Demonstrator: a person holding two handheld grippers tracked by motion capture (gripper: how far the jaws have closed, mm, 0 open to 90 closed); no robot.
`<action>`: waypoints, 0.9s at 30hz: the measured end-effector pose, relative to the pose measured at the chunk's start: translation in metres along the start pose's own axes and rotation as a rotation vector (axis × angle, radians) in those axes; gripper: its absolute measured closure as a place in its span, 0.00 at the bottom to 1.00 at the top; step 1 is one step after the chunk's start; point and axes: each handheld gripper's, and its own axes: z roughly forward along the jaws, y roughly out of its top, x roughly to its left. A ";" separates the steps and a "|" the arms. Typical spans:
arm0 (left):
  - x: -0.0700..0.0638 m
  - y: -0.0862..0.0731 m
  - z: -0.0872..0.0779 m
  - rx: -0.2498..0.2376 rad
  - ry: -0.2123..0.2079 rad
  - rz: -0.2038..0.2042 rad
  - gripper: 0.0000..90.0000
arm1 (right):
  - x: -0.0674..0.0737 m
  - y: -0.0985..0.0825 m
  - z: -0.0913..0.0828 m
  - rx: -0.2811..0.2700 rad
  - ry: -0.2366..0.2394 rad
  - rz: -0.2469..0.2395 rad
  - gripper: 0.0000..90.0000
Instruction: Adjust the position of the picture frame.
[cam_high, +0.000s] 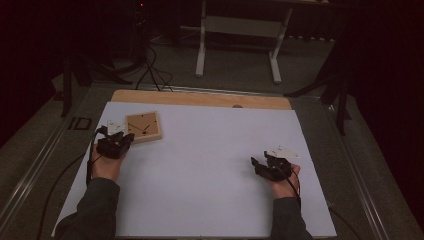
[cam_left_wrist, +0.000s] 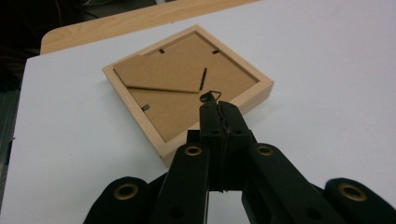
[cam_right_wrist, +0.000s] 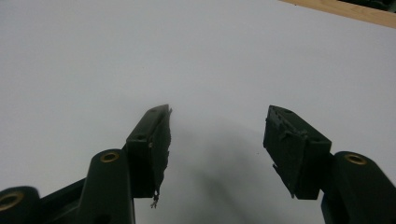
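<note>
**Frame lying back-up, left gripper at its edge**

High view: wooden frame (cam_high: 143, 126) at upper left, left gripper (cam_high: 115, 145) beside it.

Left gripper view: jaws closed, a small wire hanger (cam_left_wrist: 211, 96) at their tips; brown backing board faces up.

Right gripper view: right gripper (cam_right_wrist: 217, 130) wide, holding nothing.
</note>
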 end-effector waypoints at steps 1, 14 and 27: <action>0.001 0.000 0.001 0.001 0.001 0.002 0.99 | 0.000 0.000 0.000 0.001 0.000 0.001 0.45; 0.012 0.002 0.024 0.034 0.020 0.002 0.99 | 0.000 0.000 0.000 0.004 -0.002 -0.002 0.44; 0.018 0.000 0.042 0.087 0.044 -0.010 0.99 | -0.001 -0.001 0.001 0.008 -0.001 -0.004 0.44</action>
